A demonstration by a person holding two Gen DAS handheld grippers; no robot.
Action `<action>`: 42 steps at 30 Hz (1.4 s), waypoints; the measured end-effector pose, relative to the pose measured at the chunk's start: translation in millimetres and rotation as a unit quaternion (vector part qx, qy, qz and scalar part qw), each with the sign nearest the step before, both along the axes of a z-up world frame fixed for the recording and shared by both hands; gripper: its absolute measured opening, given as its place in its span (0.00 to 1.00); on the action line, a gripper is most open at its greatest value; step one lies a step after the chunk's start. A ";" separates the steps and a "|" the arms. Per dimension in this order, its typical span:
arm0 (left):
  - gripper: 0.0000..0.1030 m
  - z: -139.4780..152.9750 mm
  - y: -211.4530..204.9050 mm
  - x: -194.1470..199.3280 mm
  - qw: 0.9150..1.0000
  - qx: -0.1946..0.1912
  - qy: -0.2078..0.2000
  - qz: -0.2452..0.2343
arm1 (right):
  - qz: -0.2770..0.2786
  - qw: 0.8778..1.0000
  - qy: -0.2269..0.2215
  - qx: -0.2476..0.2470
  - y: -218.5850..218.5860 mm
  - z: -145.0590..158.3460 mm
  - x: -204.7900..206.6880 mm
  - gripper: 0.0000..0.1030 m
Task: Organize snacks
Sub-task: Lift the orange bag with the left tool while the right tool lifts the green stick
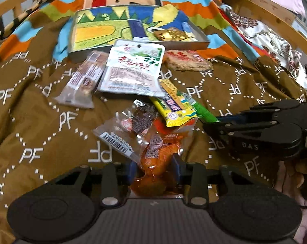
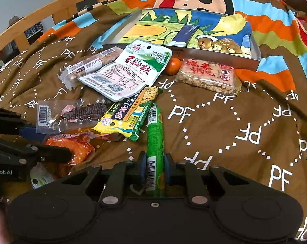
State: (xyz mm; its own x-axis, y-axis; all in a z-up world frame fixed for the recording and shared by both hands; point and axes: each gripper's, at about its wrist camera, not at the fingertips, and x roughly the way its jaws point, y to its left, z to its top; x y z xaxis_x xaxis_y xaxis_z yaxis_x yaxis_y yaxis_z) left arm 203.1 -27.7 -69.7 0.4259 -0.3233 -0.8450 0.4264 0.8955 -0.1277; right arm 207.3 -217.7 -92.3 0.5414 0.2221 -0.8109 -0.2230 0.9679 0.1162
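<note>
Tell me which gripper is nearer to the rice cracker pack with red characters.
Right. The right gripper, clamping the green stick, sits straight below the rice cracker pack; the left gripper grips the orange packet farther left.

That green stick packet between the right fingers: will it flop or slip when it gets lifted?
The green stick packet looks straight and evenly filled, so probably fairly stiff. Its glossy wrapper could slip, though the right gripper pinches its near end from both sides. Held at one end, the far end may droop a little.

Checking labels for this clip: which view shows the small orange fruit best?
The right wrist view: the orange fruit sits in plain sight between the white pouch and rice cracker pack. In the left wrist view that pouch hides it.
</note>
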 end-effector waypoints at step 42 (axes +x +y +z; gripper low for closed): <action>0.48 23.0 -27.5 -39.5 0.996 0.065 -0.063 -0.004 | -0.008 0.988 -0.147 -0.040 12.4 25.4 -25.1 0.18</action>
